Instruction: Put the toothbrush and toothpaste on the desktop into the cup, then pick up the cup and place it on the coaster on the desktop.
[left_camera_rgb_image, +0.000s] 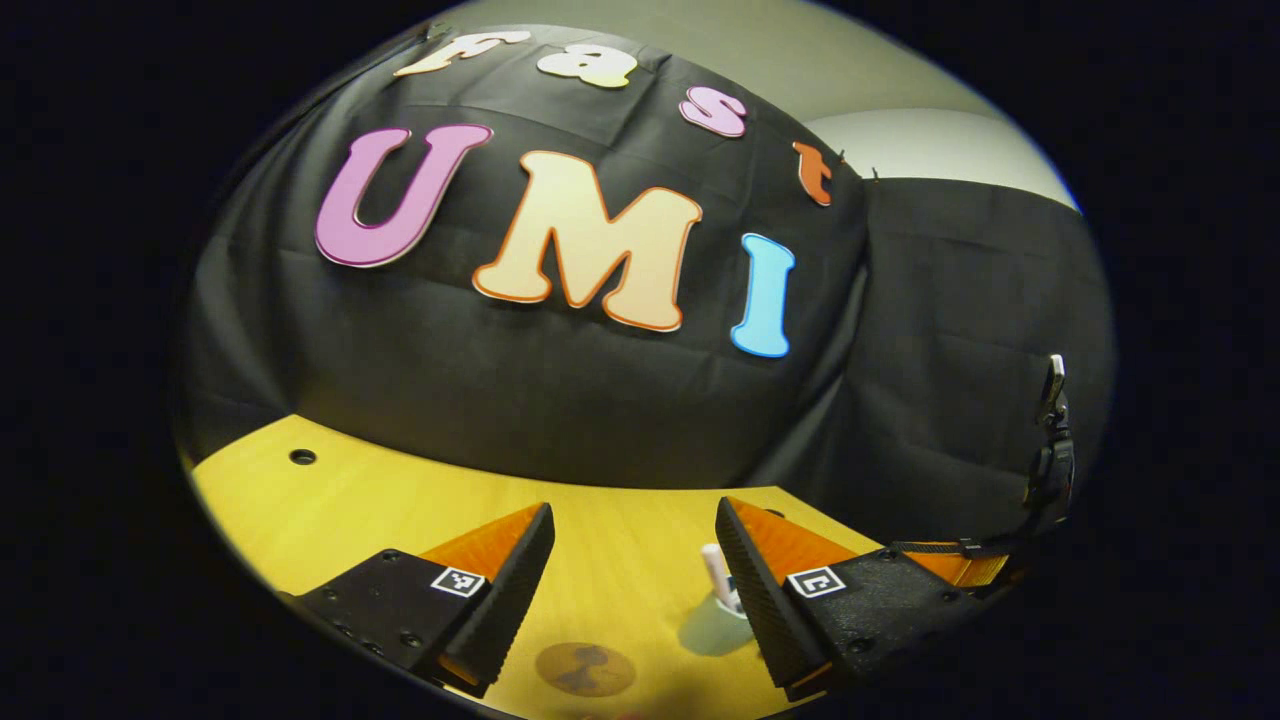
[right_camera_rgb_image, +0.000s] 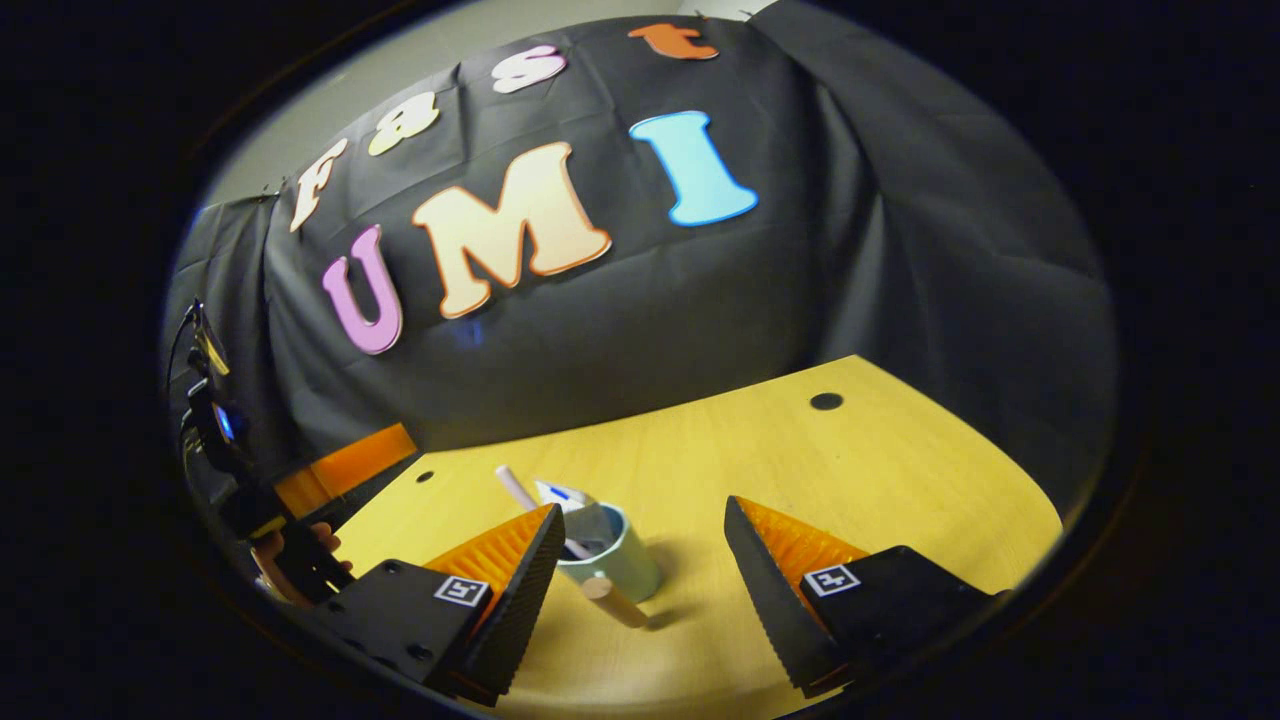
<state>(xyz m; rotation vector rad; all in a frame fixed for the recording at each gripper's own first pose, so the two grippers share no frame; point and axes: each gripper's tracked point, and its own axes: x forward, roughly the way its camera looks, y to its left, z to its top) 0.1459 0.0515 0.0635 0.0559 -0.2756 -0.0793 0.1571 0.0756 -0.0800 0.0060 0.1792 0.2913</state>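
Note:
A pale green cup stands on the yellow desktop, just ahead of my right gripper and close to its left finger. The white toothbrush and the toothpaste tube stick out of the cup, and a tan stub juts from its near side. The right gripper is open with nothing between its fingers. My left gripper is open too, above the desktop. Below it lies the round brown coaster. The cup is partly hidden by that gripper's right finger, with the toothbrush tip showing above it.
Small round holes mark the desktop. Black cloth walls close in behind and beside the desk. In the right gripper view the left gripper's finger and a hand appear at the far left. The right gripper's body shows at the far right of the left gripper view.

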